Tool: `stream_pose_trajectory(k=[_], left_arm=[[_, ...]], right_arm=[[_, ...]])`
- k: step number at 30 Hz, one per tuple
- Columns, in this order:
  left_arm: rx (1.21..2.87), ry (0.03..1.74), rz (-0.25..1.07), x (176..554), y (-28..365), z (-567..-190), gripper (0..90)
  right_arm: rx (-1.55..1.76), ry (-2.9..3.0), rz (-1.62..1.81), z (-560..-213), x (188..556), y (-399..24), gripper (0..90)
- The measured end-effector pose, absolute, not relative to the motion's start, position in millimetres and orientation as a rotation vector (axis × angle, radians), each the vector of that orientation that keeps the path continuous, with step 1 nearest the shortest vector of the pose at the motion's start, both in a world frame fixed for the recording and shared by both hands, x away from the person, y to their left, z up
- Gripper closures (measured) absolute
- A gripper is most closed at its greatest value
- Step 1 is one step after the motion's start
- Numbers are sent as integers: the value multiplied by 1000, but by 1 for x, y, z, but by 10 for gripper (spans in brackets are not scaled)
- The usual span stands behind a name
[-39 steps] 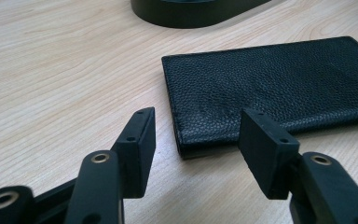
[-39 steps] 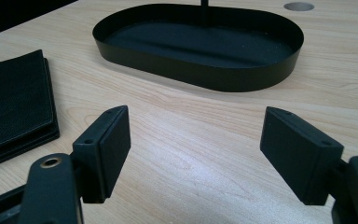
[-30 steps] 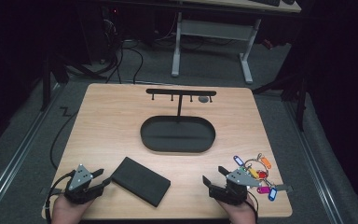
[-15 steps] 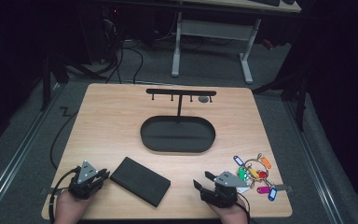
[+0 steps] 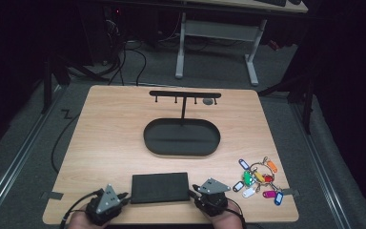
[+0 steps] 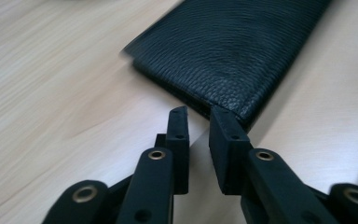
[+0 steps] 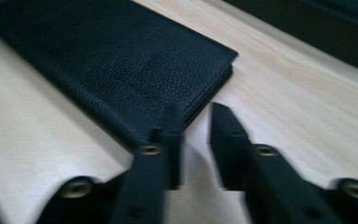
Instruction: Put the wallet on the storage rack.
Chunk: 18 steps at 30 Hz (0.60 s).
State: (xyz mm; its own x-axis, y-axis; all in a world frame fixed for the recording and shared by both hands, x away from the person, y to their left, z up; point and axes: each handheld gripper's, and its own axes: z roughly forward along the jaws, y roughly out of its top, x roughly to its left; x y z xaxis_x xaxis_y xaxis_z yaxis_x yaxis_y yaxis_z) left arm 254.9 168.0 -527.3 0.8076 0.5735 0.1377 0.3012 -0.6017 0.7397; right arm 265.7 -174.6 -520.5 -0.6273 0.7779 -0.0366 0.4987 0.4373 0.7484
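Note:
A black leather wallet (image 5: 160, 187) lies flat near the table's front edge, its long side along that edge. My left gripper (image 5: 124, 196) sits at its left end and my right gripper (image 5: 193, 192) at its right end. In the left gripper view the jaws (image 6: 198, 112) stand almost together with bare table in the gap, and the right jaw's tip touches the wallet's corner (image 6: 233, 51). In the right gripper view, which is blurred, the narrow gap of the jaws (image 7: 193, 109) lies just beside the wallet's edge (image 7: 116, 60). Both pairs of jaws have just been closing, with nothing between them.
A bunch of key rings with coloured tags (image 5: 259, 180) lies at the front right. A black oval tray (image 5: 145, 136) sits mid-table, with a T-shaped hook stand (image 5: 185, 94) rising behind it. The table's front edge runs right under both hands.
The wallet has turned from a slant to lying straight along the front edge. Both grippers have moved inward to its ends, and their jaws have closed.

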Motion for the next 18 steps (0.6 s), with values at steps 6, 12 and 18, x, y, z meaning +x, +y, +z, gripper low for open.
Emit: stream_pose_trajectory(k=[6,12,18], left_arm=[[2217,660,430,248,169,-525,758],[2171,785,441,229,200,-527,748],[2177,791,432,223,202,-527,722]], right_arm=[[1171,2321,1016,-525,283,-175,855],[1120,2368,1023,-524,313,-137,754],[1195,2328,1109,-517,318,-143,558]])
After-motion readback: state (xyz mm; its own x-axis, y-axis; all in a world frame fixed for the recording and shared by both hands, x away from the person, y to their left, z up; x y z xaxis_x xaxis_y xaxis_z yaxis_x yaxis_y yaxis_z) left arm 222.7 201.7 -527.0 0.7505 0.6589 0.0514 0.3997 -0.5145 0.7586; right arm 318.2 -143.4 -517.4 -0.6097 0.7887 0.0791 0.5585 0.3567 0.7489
